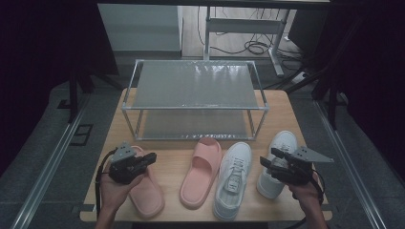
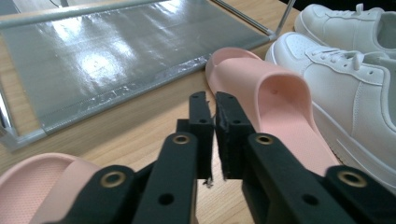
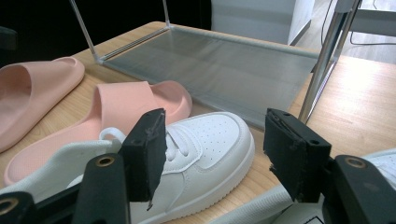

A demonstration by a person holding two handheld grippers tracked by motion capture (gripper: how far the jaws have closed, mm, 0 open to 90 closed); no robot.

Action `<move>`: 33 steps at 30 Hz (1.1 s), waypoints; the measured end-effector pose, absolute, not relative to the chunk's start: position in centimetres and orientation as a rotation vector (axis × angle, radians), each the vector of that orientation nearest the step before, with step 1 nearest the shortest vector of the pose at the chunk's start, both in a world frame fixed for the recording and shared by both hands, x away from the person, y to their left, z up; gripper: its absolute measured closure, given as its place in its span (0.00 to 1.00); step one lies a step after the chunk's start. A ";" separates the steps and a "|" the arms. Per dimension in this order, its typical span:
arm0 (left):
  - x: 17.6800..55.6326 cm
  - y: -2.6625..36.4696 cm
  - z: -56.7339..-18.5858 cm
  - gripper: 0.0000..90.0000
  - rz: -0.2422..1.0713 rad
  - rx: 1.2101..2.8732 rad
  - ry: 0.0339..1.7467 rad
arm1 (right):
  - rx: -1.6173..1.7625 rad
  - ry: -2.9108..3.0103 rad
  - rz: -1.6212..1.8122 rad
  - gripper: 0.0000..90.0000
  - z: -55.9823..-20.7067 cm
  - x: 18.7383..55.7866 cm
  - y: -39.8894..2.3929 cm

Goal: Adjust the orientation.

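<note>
Wooden table [image 1: 282, 107] carries everything, and the biggest thing on it is a two-tier metal shoe rack [image 1: 193, 98] with grey shelf panels, standing at the far half, both shelves bare. In front of the rack four pieces of footwear lie in a row, toes pointing toward it. From the person's left: a pink slide sandal [image 1: 145, 191] under the left gripper, a second pink slide [image 1: 203, 171] near the middle, then a white sneaker [image 1: 233, 179] just beside it, and another white sneaker [image 1: 279, 152] at the right end, partly beneath the right gripper.

Left gripper [image 1: 152, 157] hovers above the left pink slide, its jaws drawn together with just a thin slit between the pads and nothing in them; in the left gripper view they point toward the middle slide [image 2: 275, 112]. Right gripper [image 1: 266, 161] hangs over the gap between the two sneakers, jaws spread wide and empty; in the right gripper view the nearer white sneaker [image 3: 205, 149] lies below and between them, untouched.
</note>
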State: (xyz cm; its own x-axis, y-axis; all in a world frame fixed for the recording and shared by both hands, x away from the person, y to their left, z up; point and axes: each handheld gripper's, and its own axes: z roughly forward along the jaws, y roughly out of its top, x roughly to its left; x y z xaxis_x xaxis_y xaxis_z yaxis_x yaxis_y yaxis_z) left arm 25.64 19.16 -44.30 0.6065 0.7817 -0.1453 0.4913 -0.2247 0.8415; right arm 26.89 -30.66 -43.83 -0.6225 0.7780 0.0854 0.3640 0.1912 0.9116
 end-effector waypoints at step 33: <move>22.3 30.1 -47.0 1.00 0.452 1.839 1.375 | 1.018 2.136 1.345 0.44 -44.4 27.1 -29.7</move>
